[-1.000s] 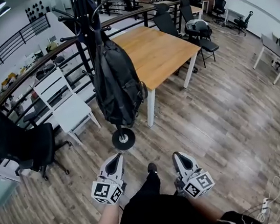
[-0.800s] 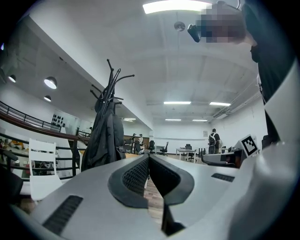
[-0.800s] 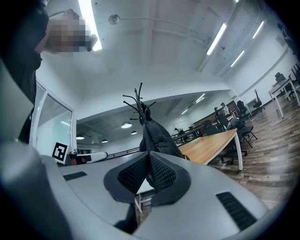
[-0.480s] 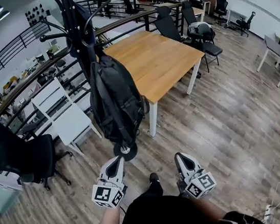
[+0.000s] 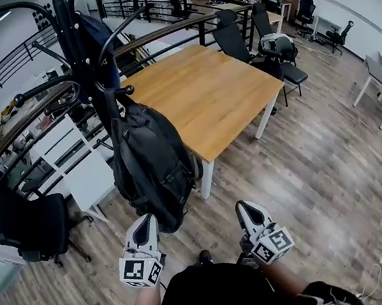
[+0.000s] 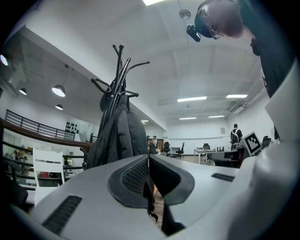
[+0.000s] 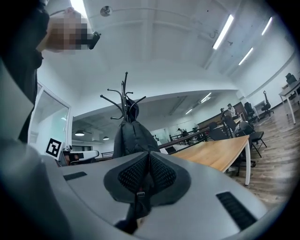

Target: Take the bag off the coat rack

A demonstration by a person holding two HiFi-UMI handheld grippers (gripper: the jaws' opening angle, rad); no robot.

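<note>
A black backpack [image 5: 149, 162] hangs by its top loop from a hook of the black coat rack [image 5: 74, 45], beside a wooden table. In the left gripper view the backpack [image 6: 117, 140] and the rack [image 6: 119, 70] rise just ahead; in the right gripper view the backpack [image 7: 133, 136] hangs to the front left. My left gripper [image 5: 145, 225] is shut and empty, its tip just in front of the bag's bottom. My right gripper [image 5: 247, 208] is also shut and empty, to the right of the bag and apart from it.
A wooden table [image 5: 211, 96] with white legs stands right behind the rack. A white chair [image 5: 80, 167] and a black office chair [image 5: 17, 222] are on the left, with a black railing [image 5: 24, 122] behind. More office chairs [image 5: 278, 48] stand beyond the table.
The view has closed in on the rack: bag and rack look larger and nearer, and the rack's base is now hidden behind the bag. Both grippers stay shut, held low in front.
</note>
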